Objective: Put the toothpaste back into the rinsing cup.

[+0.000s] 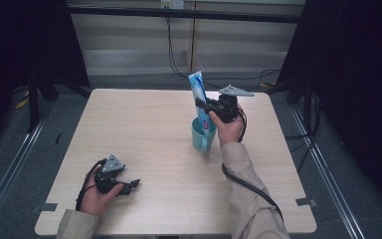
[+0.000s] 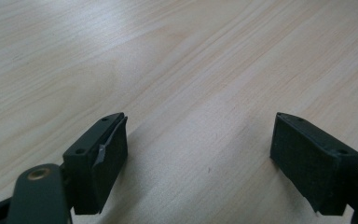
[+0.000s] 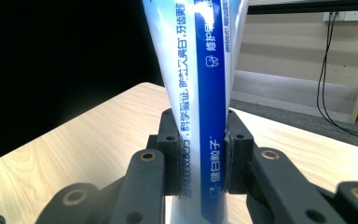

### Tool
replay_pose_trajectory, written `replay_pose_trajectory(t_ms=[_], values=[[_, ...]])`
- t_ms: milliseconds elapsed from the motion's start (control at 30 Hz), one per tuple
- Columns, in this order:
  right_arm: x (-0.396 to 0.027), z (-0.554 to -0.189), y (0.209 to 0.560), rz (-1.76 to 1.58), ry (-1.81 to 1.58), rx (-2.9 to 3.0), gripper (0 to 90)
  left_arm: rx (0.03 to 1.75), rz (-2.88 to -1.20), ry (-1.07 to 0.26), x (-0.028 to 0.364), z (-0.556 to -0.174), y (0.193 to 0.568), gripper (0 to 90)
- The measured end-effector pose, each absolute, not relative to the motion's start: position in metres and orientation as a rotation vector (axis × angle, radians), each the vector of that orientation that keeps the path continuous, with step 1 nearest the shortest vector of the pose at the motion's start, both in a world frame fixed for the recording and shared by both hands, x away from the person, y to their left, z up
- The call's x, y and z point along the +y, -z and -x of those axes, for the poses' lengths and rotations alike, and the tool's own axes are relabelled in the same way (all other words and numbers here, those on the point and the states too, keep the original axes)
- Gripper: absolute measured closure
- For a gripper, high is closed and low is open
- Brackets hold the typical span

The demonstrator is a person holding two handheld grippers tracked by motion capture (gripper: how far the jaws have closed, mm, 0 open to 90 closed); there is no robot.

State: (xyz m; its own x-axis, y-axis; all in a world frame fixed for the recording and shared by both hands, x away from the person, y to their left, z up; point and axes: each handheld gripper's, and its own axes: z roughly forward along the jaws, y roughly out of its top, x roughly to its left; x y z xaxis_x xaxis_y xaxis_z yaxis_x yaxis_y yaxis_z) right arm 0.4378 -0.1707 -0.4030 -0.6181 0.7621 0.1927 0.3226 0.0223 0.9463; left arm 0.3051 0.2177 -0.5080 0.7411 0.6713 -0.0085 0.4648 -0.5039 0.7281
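A blue and white toothpaste tube [image 1: 199,97] stands nearly upright with its lower end inside a teal mug [image 1: 202,135] on the right half of the wooden table [image 1: 144,129]. My right gripper [image 1: 205,105] is shut on the tube's middle, above the mug. In the right gripper view the tube [image 3: 200,93] rises between the two black jaws, pressed on both sides by the pads [image 3: 235,154]. My left gripper [image 1: 129,185] rests low near the table's front left corner, open. In the left gripper view [image 2: 200,158] its jaws stand wide apart over bare wood.
Black cables [image 1: 171,45] hang down the back wall beyond the table. Dark curtains flank both sides. A metal rail [image 1: 10,169] runs along the floor at the left. A cable [image 1: 251,186] trails from the right gripper along the sleeve.
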Motion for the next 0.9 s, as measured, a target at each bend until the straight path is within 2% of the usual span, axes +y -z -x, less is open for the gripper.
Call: replay_pose_trajectory(t_ms=[900], values=[[-0.177, -0.431, 0.430, -1.110, -1.580, 1.957, 72.4, 0.851, -2.195, -0.356, 0.218, -0.305, 0.508, 18.7]])
